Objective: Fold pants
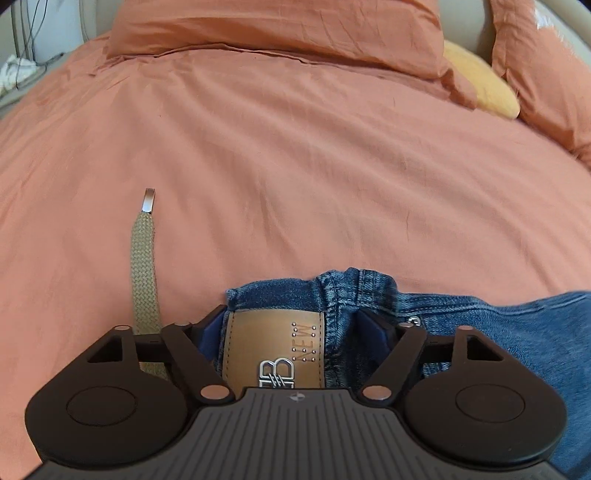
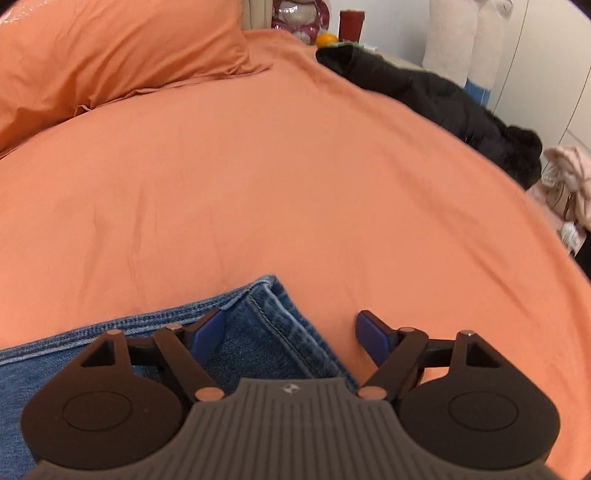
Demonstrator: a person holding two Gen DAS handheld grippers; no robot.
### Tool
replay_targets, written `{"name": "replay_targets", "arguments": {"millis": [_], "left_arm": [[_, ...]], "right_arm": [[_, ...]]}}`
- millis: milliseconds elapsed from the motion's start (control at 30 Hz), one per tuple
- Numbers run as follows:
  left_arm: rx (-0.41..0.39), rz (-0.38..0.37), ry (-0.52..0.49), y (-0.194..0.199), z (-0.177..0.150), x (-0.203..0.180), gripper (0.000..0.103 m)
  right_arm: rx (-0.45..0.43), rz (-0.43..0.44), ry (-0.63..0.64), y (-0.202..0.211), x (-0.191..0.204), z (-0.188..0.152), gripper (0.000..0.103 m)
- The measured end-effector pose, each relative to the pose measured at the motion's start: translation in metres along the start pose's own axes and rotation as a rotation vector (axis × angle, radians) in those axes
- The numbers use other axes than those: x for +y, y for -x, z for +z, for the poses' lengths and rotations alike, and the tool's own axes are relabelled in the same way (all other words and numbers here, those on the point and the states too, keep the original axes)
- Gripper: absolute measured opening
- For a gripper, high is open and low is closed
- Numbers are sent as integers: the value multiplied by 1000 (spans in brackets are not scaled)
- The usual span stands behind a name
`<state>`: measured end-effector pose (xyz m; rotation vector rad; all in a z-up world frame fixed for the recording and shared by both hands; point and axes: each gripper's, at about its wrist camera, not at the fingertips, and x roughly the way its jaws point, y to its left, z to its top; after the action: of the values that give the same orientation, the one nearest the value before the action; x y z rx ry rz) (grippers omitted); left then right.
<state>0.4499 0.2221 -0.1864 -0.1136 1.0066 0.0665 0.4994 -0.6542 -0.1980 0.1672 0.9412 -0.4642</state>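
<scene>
Blue jeans (image 1: 517,332) lie on an orange bed sheet (image 1: 295,166). In the left wrist view my left gripper (image 1: 295,328) is open, its blue-padded fingers on either side of the waistband with its tan leather patch (image 1: 273,347). A khaki woven belt (image 1: 144,266) with a metal tip lies flat to the left. In the right wrist view my right gripper (image 2: 291,332) is open over a hemmed corner of the jeans (image 2: 273,325); the left finger (image 2: 207,330) is over denim, the right finger (image 2: 371,334) over the sheet.
Orange pillows (image 1: 277,26) lie at the head of the bed, with a yellow cushion (image 1: 480,85) between them. A black garment (image 2: 443,99) lies on the bed's far right edge. A nightstand with a jar and an orange (image 2: 327,38) stands beyond.
</scene>
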Motion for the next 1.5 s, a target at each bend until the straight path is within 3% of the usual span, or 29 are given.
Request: {"name": "replay_targets", "arguments": {"millis": [100,133,200,333,467,567,633,700,733,767,800,833,933,1100,1367,1500], "left_arm": [[-17,70,-54,6,1,-17,62],[-31,96,-72,9,0,-23,61],[-77,155,-112,19,-3,-35,57],[-233,254,-89,58,-10,-45,55],[-348,268,-96,89,-6,-47,54],[-345,314,-102,82,3,-48,54],[-305,337,-114,68,6,-51,54],[-230,358,-145,47,9,-55,58],[-206,372,-155,41,7,-56,61],[-182,395,-170,34,7,-58,74],[-158,423,-191,31,5,-57,78],[-153,430,-211,30,5,-56,78],[-183,432,-230,41,6,-50,80],[-171,392,-220,72,1,-39,80],[-160,253,-416,164,-28,-41,76],[-140,181,-572,213,-56,-44,76]], "right_arm": [[-13,23,33,5,7,-1,28],[-16,19,61,9,10,0,5],[-29,3,97,22,17,0,0],[-116,-46,144,61,19,6,0],[-229,-97,121,92,14,24,0],[-240,-120,127,93,21,32,0],[-236,-142,151,86,33,33,0],[-169,-179,171,67,43,32,0],[-162,-236,176,58,46,29,18],[-162,-286,183,54,48,27,51],[-160,-298,185,54,45,25,65],[-164,-275,179,57,42,23,70],[-126,-214,174,61,32,17,60],[-54,-124,113,81,10,-11,60],[7,-80,230,154,-17,-66,62],[17,-59,308,206,-37,-89,60]]}}
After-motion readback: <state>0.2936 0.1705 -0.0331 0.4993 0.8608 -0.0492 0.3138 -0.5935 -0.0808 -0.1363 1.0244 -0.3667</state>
